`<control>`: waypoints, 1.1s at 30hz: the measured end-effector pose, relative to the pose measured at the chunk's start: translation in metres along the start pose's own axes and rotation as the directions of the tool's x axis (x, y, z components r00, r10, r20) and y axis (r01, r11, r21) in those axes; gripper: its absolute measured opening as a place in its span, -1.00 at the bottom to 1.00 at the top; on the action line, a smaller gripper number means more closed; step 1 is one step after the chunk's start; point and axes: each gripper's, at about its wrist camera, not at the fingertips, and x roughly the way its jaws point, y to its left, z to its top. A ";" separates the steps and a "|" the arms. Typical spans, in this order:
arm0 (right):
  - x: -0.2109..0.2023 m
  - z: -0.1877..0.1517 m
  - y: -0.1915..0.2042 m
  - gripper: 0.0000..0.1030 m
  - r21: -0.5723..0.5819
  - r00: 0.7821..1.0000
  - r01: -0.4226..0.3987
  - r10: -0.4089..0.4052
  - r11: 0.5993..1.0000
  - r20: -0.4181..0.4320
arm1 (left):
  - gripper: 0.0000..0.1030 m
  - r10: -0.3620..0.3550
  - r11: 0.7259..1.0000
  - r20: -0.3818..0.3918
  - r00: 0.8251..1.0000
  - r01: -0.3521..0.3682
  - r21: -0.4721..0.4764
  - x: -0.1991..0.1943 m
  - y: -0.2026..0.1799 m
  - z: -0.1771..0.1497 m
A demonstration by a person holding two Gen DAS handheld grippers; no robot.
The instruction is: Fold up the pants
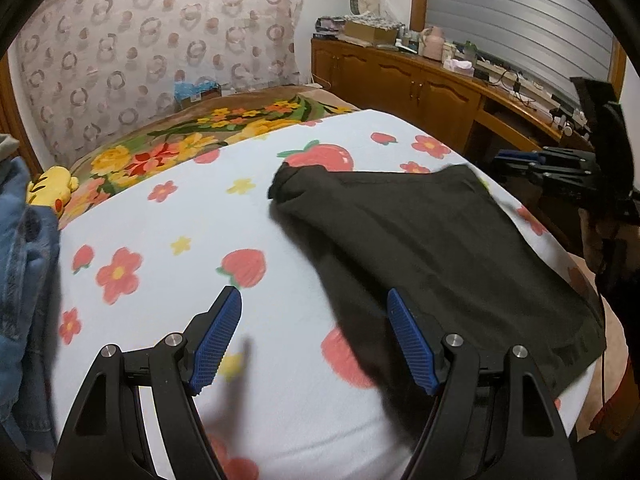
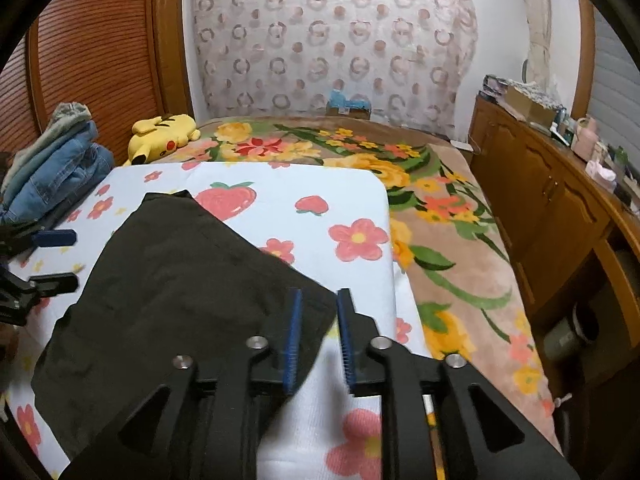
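Dark pants [image 1: 440, 248] lie folded flat on a white strawberry-and-flower blanket [image 1: 200, 220]; they also show in the right wrist view [image 2: 180, 292]. My left gripper [image 1: 314, 304] is wide open and empty, hovering above the blanket at the pants' near left edge. It also shows in the right wrist view [image 2: 56, 258], open, at the pants' left side. My right gripper [image 2: 320, 304] has its blue pads a narrow gap apart, holding nothing, above the pants' near right corner. It shows in the left wrist view [image 1: 516, 162] beyond the pants' far right corner.
A pile of blue jeans [image 2: 56, 168] lies at the blanket's left. A yellow plush toy [image 2: 164, 134] lies on the floral bedspread [image 2: 440, 216] behind. A wooden cabinet [image 2: 552, 200] with clutter runs along the right. A patterned curtain [image 2: 332, 40] hangs at the back.
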 end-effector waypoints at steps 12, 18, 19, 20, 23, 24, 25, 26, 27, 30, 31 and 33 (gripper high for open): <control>0.020 -0.004 0.000 -0.35 0.006 0.997 -0.066 0.066 0.998 -0.045 | 0.12 -0.026 1.000 -0.035 0.999 0.026 -0.011 0.026 0.007 0.019; 0.029 -0.001 -0.003 -0.35 0.010 0.994 -0.067 0.067 0.998 -0.084 | 0.12 -0.009 1.000 -0.029 1.000 0.008 -0.031 0.040 0.019 0.039; 0.030 -0.001 -0.004 -0.35 0.013 0.994 -0.067 0.068 0.998 -0.086 | 0.12 -0.006 0.999 -0.029 1.000 0.005 -0.041 0.043 0.022 0.042; 0.029 0.000 -0.005 -0.35 0.014 0.994 -0.067 0.068 0.998 -0.087 | 0.12 -0.006 0.999 -0.029 1.000 0.004 -0.047 0.044 0.025 0.045; 0.030 0.000 -0.006 -0.35 0.018 0.994 -0.063 0.065 0.998 -0.089 | 0.12 -0.011 0.998 -0.032 0.999 0.009 -0.068 0.053 0.033 0.053; 0.030 0.000 -0.006 -0.35 0.021 0.994 -0.064 0.066 0.998 -0.091 | 0.12 -0.014 0.997 -0.031 0.999 0.011 -0.078 0.054 0.036 0.055; 0.031 0.000 -0.007 -0.35 0.023 0.994 -0.064 0.066 0.998 -0.092 | 0.12 -0.019 0.996 -0.030 0.999 0.016 -0.092 0.056 0.038 0.056; 0.031 0.000 -0.007 -0.35 0.025 0.994 -0.063 0.065 0.998 -0.092 | 0.12 -0.026 0.994 -0.023 0.999 0.023 -0.109 0.055 0.041 0.058; 0.031 0.000 -0.007 -0.35 0.025 0.994 -0.061 0.063 0.998 -0.093 | 0.12 -0.032 0.992 -0.013 0.999 0.030 -0.123 0.054 0.043 0.058; 0.032 -0.001 -0.006 -0.35 0.025 0.993 -0.056 0.058 0.998 -0.099 | 0.12 -0.024 0.988 0.019 1.000 0.027 -0.152 0.048 0.049 0.059; 0.032 0.000 -0.005 -0.35 0.023 0.993 -0.054 0.056 0.998 -0.100 | 0.12 -0.028 0.987 0.029 0.999 0.032 -0.159 0.046 0.050 0.060; 0.032 0.000 -0.004 -0.35 0.018 0.993 -0.049 0.051 0.999 -0.103 | 0.12 -0.036 0.986 0.037 0.999 0.042 -0.164 0.044 0.052 0.062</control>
